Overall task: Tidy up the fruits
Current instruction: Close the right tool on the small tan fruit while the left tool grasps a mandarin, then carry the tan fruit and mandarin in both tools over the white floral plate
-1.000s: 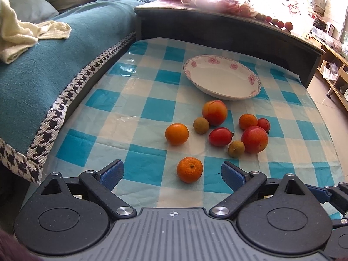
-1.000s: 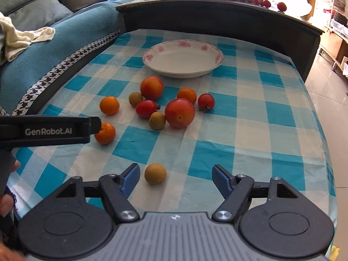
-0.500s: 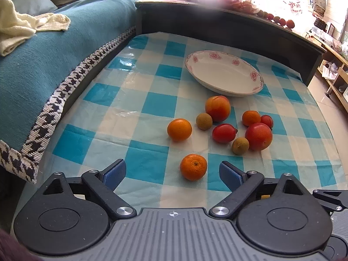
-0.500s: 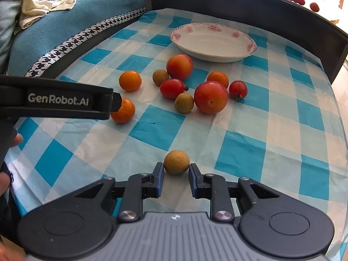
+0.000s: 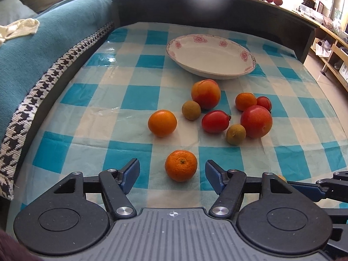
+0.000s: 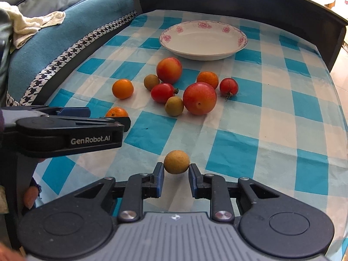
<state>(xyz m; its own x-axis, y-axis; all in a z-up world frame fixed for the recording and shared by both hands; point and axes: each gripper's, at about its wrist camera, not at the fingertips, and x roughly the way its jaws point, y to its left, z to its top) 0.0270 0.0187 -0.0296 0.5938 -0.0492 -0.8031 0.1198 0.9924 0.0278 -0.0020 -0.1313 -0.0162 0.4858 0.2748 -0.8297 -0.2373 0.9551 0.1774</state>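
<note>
Both grippers have pushed forward toward the plate since a second ago: the right gripper has come up on the lone brown fruit and narrowed its jaws, which half a second back stood closer about it than they do now, and the left gripper has advanced until the near mandarin sits between its fingertips. The right jaws stand partly apart, one pad on each side of the brown fruit, with a slim gap on the left and the right pad at or almost at the skin; I cannot tell whether it is gripped, but it looks unclamped and resting on the table. That fruit lies dead ahead of the right jaws, well short of the plate; being round, it has no long axis to align to. The left jaws are wide apart, with clear space either side of the mandarin. Between both fruits and the plate lies the cluster: a second mandarin, a peach, a large red fruit, two tomatoes, two small brown fruits and a small orange. Any carry to the plate should probably lift over these, not slide through. The left gripper's body reaches across beside the right one, so the two could crowd each other.
</note>
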